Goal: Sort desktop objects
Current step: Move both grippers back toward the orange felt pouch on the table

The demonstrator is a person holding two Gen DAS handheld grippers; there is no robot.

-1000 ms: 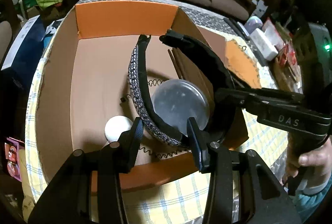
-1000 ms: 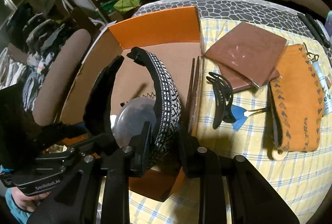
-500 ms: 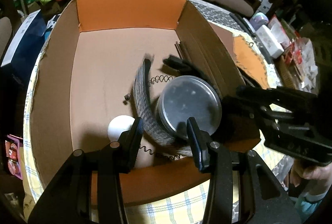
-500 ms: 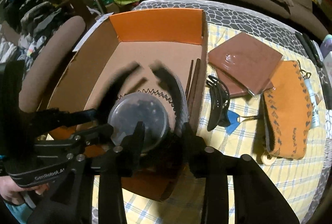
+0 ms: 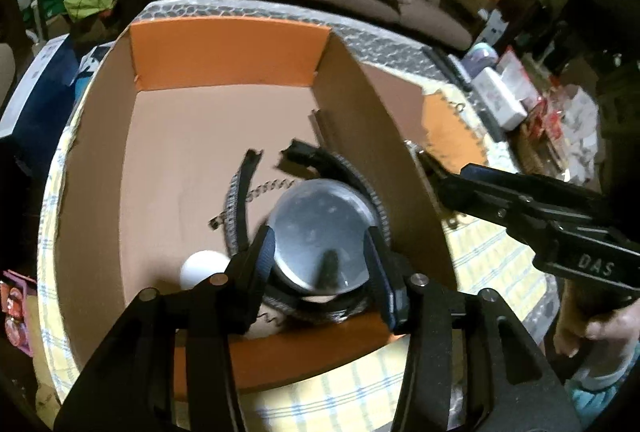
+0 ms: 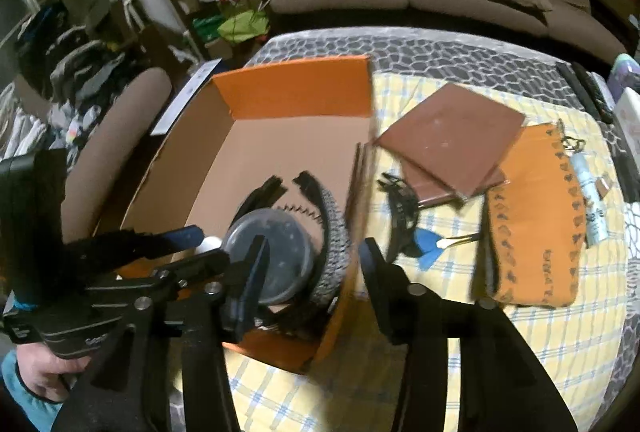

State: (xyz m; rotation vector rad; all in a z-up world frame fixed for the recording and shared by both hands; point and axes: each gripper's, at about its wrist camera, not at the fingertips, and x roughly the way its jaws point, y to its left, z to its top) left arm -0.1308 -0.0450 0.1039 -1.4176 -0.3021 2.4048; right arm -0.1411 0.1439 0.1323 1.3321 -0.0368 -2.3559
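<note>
Left gripper point(image 5: 320, 264): jaws have just been opening; nothing is clamped, and the round lidded tin point(image 5: 322, 234) merely shows behind the gap. Right gripper point(image 6: 310, 268): jaws likewise just opened and empty, hanging over the box's near right corner. The headband point(image 6: 334, 232) lies released in the cardboard box point(image 5: 224, 63), curled round the tin, probably dropped there as a sorted item. It is a black horseshoe band with a grey patterned outer face, ends apart. A white ball point(image 5: 202, 268) sits just beside it. Farther right, on the checked cloth point(image 6: 440, 372): black hair claw point(image 6: 402, 207), orange strap point(image 6: 532, 216), brown tiles point(image 6: 452, 135), all unsorted.
</note>
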